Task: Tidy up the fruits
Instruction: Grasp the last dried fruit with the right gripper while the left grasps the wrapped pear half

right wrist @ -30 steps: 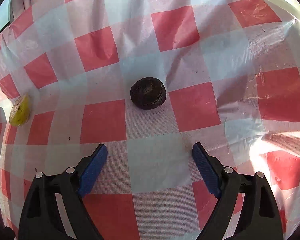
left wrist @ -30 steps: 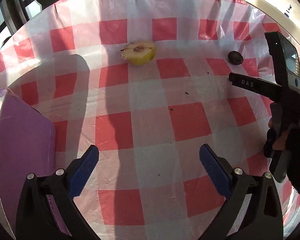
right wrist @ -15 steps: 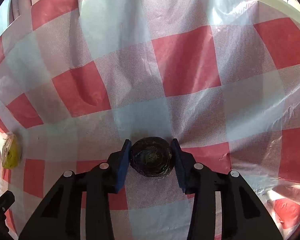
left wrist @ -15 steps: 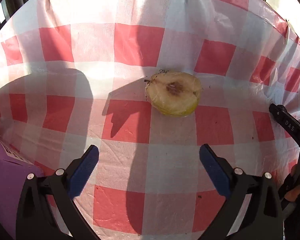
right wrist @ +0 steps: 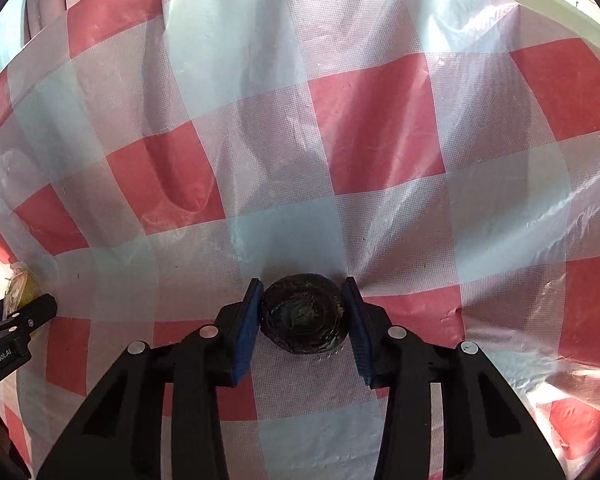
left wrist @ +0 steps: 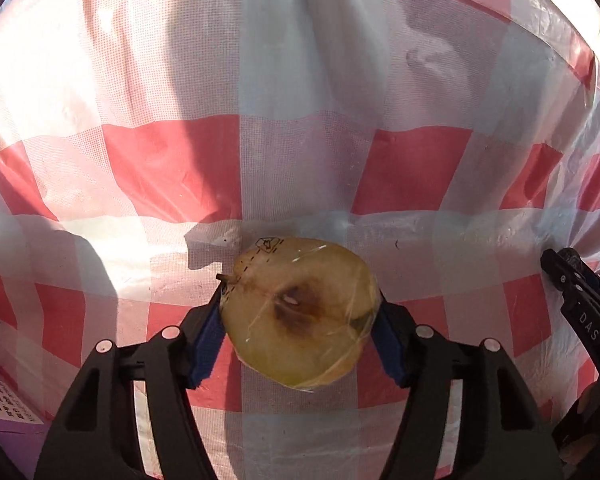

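Two fruits lie on a counter draped in one red-and-white checked plastic cloth (left wrist: 300,168): a yellow halved fruit (left wrist: 300,312), cut face up, browned at the core and wrapped in clear film, and a small dark wrinkled fruit (right wrist: 303,316). The left gripper (left wrist: 300,328) has just been closing, its blue fingers (left wrist: 208,340) pressing the halved fruit's sides. The right gripper (right wrist: 303,326) is clamped on the dark fruit, which sits on the cloth. A purple box (left wrist: 4,440) shows at the left view's lower-left corner. Each gripper's tip intrudes at the edge of the other's view.
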The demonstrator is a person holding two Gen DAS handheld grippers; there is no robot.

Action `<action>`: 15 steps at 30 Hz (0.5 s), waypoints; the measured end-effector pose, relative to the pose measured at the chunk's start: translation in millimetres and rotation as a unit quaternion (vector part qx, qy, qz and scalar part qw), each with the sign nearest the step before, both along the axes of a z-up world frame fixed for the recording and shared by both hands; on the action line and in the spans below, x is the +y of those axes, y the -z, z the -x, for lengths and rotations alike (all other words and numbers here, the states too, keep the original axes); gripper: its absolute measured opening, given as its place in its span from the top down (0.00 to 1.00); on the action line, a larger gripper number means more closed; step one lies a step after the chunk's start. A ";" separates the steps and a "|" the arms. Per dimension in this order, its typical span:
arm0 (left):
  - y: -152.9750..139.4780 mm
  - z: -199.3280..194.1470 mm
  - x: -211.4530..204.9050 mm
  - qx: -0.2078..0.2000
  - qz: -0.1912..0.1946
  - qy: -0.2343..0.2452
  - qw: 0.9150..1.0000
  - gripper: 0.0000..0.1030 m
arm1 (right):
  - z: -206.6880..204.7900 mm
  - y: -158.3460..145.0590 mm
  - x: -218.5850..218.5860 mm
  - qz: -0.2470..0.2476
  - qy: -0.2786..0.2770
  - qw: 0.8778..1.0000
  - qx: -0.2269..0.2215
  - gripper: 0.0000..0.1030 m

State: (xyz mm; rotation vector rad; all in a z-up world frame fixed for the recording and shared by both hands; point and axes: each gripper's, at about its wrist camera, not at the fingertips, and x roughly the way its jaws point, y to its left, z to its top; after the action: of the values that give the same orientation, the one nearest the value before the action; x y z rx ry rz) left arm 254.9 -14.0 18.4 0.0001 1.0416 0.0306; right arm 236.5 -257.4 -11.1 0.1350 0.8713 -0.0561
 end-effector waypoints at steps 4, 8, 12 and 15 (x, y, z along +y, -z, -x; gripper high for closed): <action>-5.7 40.0 1.4 0.003 0.002 -0.001 1.000 0.38 | -1.3 0.2 3.9 0.000 -0.001 1.000 0.000 0.60; -16.2 94.2 4.4 0.006 0.022 -0.015 1.000 0.38 | -1.6 0.1 8.7 -0.006 -0.007 1.000 0.001 0.61; -22.2 154.3 7.6 0.022 0.033 -0.015 0.999 0.38 | 28.0 0.3 10.6 -0.017 -0.026 0.999 0.010 0.61; -21.9 194.1 12.5 0.037 0.035 -0.002 0.999 0.38 | 71.1 -4.6 14.2 -0.031 -0.041 0.999 0.008 0.61</action>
State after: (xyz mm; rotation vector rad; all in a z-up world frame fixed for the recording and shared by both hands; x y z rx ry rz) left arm 60.8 -1.5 40.3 -0.0636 1.1162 -0.0025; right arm 165.4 -243.2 -6.5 0.1570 0.8933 0.0470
